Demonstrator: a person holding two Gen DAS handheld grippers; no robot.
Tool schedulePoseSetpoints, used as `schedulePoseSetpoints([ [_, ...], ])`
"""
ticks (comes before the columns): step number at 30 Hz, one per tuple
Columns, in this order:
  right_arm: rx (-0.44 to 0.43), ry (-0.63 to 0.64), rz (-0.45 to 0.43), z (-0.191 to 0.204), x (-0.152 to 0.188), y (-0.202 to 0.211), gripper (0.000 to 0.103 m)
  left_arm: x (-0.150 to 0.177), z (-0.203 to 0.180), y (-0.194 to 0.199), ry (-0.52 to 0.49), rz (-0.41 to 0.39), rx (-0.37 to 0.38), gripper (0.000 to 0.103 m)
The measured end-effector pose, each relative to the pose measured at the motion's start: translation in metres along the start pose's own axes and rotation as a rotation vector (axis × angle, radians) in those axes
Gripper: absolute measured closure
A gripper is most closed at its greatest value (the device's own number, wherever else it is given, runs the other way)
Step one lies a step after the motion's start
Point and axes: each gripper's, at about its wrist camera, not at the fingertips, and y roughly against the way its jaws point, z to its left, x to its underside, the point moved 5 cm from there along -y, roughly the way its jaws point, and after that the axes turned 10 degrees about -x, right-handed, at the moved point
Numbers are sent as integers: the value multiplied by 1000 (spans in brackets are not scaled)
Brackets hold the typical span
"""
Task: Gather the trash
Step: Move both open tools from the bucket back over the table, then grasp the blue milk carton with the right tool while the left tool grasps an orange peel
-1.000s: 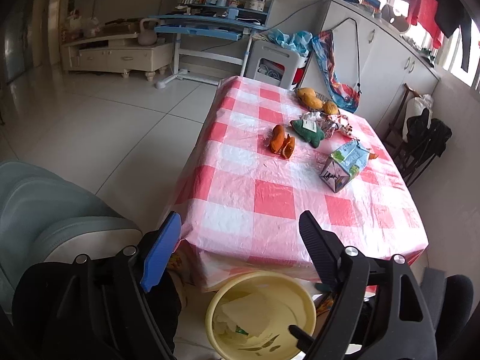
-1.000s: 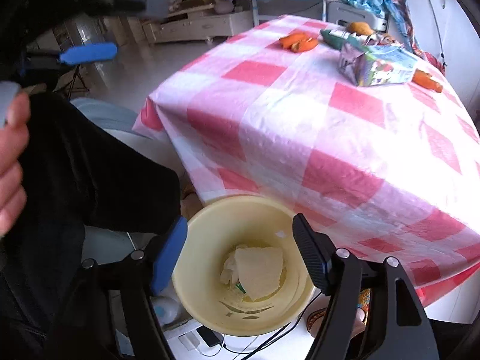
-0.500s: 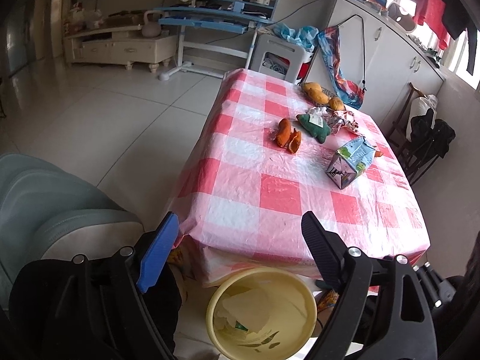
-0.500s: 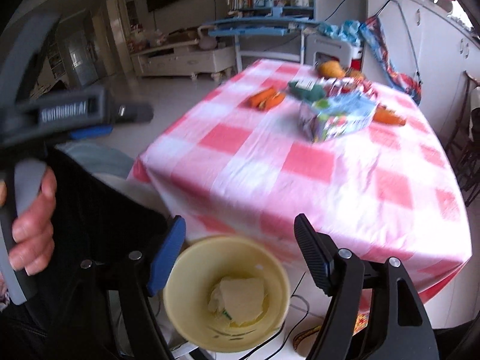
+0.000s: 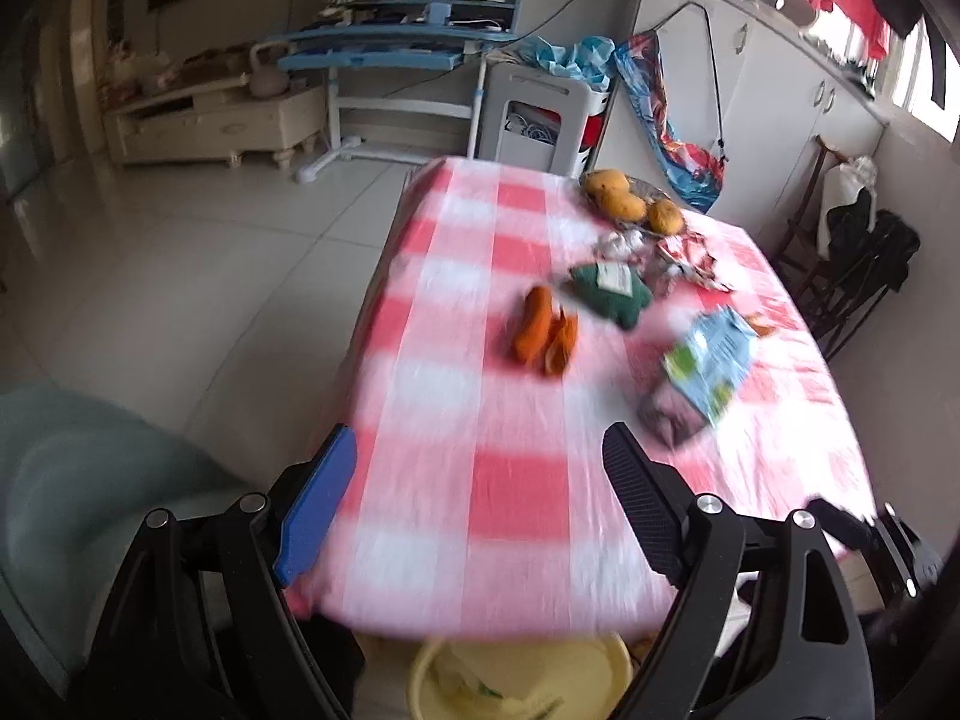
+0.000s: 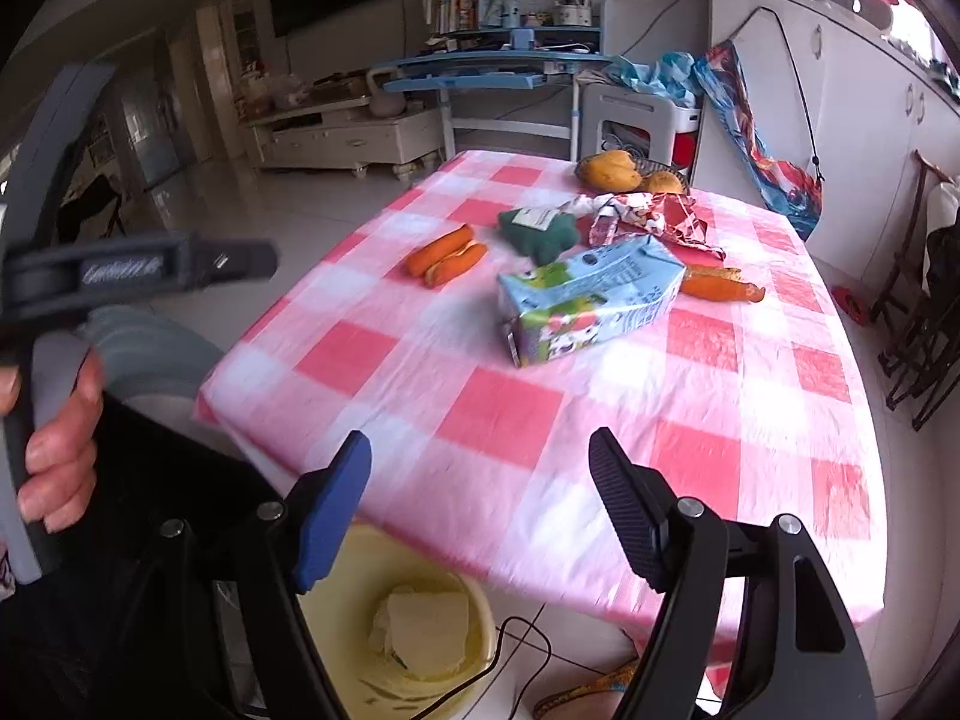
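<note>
Both our left tongs [image 5: 474, 501] and right tongs [image 6: 480, 504] gape wide and empty above the yellow bin [image 6: 474, 603] at frame bottom. Beyond, the checked counter [image 6: 498, 414] carries a milk carton [image 6: 591, 300] mid-frame. Only the right view shows our left hand [image 6: 57, 450] at left.

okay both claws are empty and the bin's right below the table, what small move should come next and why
Probably reach the right claw forward toward the milk carton. Its jaws stand open with nothing between them, and the carton lies on its side as the nearest piece of trash on the checkered table, ahead of the claw. The yellow bin sits just below the near edge for the drop.
</note>
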Motion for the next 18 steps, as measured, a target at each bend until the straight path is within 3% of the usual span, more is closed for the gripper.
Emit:
schedulePoseSetpoints([
  [12, -41, -122, 7, -25, -6, -19, 30, -40, -46, -97, -115, 96, -75, 23],
  [18, -57, -225, -5, -45, -15, -28, 27, -44, -46, -119, -83, 132, -86, 24],
])
